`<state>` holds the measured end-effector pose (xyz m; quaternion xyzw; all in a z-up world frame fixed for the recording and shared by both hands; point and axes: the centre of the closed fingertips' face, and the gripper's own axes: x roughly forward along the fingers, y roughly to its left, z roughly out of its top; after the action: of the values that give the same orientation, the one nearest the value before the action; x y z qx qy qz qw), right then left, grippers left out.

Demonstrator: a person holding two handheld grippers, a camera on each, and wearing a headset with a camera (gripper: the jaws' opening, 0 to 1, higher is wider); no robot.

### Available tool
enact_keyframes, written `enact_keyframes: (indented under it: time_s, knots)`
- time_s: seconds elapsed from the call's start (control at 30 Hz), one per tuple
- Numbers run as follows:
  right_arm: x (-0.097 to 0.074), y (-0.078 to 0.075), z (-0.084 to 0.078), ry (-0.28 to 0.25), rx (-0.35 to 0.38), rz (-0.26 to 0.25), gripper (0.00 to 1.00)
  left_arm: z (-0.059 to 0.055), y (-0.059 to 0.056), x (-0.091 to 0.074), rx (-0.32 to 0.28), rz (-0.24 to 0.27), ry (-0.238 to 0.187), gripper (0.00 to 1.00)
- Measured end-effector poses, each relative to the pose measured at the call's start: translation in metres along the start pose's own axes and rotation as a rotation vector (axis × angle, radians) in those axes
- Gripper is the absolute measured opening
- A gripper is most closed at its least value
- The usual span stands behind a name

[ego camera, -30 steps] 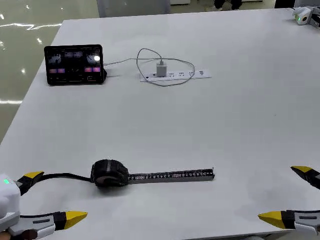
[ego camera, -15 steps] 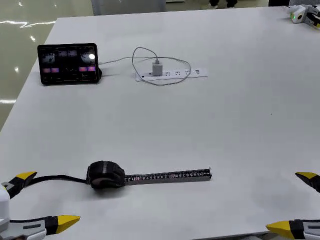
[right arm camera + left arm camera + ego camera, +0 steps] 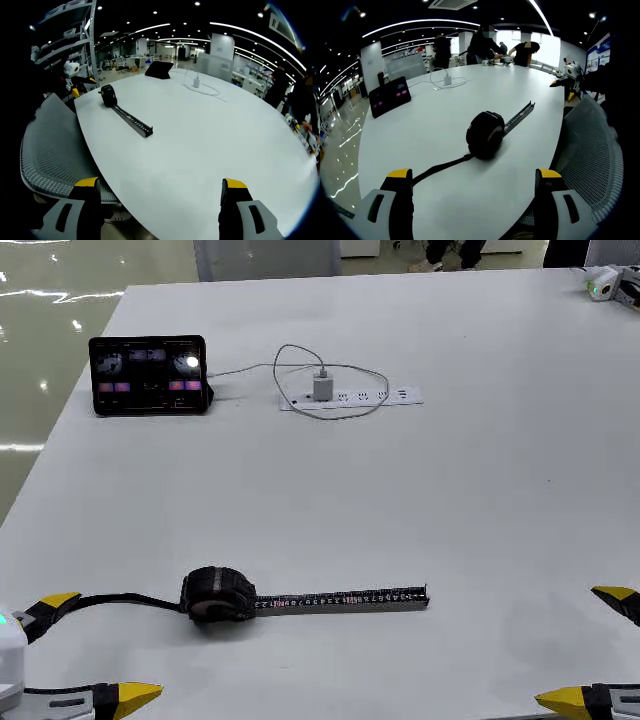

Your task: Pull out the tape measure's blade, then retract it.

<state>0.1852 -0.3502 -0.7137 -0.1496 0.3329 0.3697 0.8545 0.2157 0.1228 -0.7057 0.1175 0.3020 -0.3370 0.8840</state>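
The tape measure was seen lying on the white desk, near the front edge and left of centre in the head view. Its blade was drawn out to the right and laid flat on the desk, with a small hook at the far tip. A black strap was trailed leftward from the case. Its end was found close to the upper yellow fingertip of the left tool; whether the two touched could not be told.

The left tool was held with its jaws spread wide and nothing was gripped between them. In the left gripper view the case was framed between the two yellow tips, well ahead of them, and the strap was seen running back toward the left one.

The right tool was seen at the lower right corner of the head view, well apart from the blade's tip. Its jaws were likewise spread wide and nothing was held. In the right gripper view bare desk was seen between its tips and the blade.

A tablet with a lit screen was propped at the far left of the desk. A white power strip with a charger plugged in was laid to its right. A mesh chair was seen at the desk's near edge.
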Motion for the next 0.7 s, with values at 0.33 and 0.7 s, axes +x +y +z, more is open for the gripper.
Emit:
enact_keyframes:
  time_s: [0.33, 0.7]
  knots:
    - [0.007, 0.002, 0.001, 0.045, -0.043, 0.035, 0.99, 0.004, -0.007, 0.012, 0.057, 0.004, 0.028, 0.99]
    - [0.02, -0.001, 0.014, 0.075, -0.09, 0.077, 0.99, 0.018, -0.018, 0.03, 0.024, 0.014, 0.026, 0.99]
